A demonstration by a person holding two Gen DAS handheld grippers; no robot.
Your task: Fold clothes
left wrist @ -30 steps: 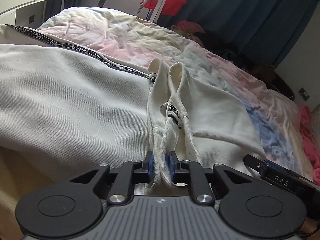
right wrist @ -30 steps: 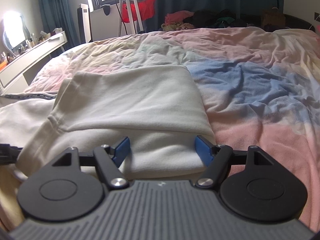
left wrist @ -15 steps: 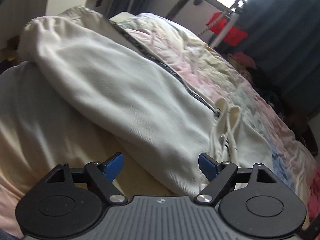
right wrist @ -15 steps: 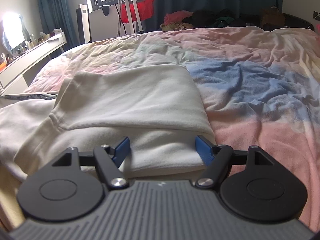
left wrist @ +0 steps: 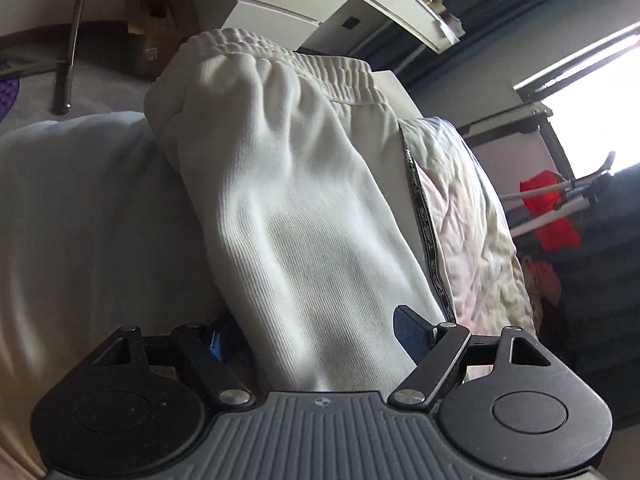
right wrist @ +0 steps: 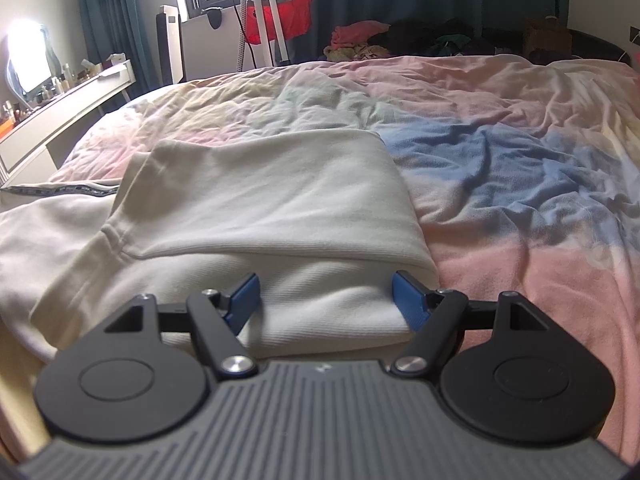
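Cream sweatpants with a black lettered side stripe lie on the bed. In the left wrist view a pant leg runs up to its gathered cuff. My left gripper is open, its blue pads on either side of the leg. In the right wrist view the folded waist part lies flat. My right gripper is open, with the near folded edge between its pads.
A pastel pink, blue and yellow duvet covers the bed. A white desk stands at the left. A white stand with a red cloth and a clothes pile lie beyond the bed.
My left gripper let go of the drawstring fold, opened, and swung left along the pant leg toward the cuff. My right gripper stayed open at the same spot.
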